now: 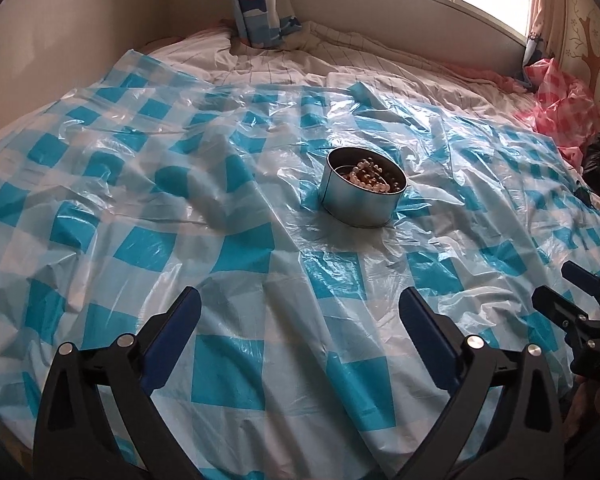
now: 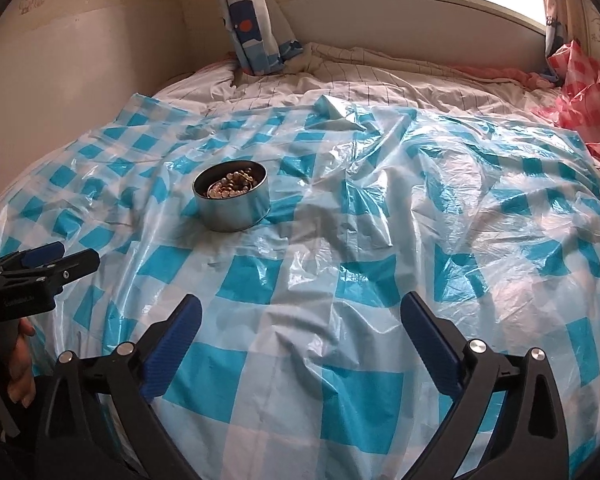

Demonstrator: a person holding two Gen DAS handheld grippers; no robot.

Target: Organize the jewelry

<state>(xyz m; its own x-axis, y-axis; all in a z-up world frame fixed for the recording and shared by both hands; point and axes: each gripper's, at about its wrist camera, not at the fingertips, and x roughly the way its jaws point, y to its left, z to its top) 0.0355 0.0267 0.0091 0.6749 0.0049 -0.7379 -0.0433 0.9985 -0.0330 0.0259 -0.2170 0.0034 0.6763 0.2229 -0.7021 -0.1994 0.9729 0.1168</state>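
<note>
A round silver tin (image 1: 360, 198) stands on the blue-and-white checked plastic sheet (image 1: 236, 248) that covers the bed. Pearly and golden beads (image 1: 370, 178) lie inside it. The tin also shows in the right wrist view (image 2: 231, 204), with the beads (image 2: 230, 188) in it. My left gripper (image 1: 300, 312) is open and empty, well short of the tin. My right gripper (image 2: 300, 312) is open and empty, with the tin ahead to its left. The right gripper shows at the right edge of the left wrist view (image 1: 568, 288). The left gripper shows at the left edge of the right wrist view (image 2: 72, 256).
A striped bedsheet (image 1: 300, 64) lies beyond the plastic sheet. A blue patterned curtain (image 1: 256, 4) hangs at the back under the window. A crumpled red-and-white checked plastic (image 1: 560, 100) lies at the right. Walls stand at the left and the back.
</note>
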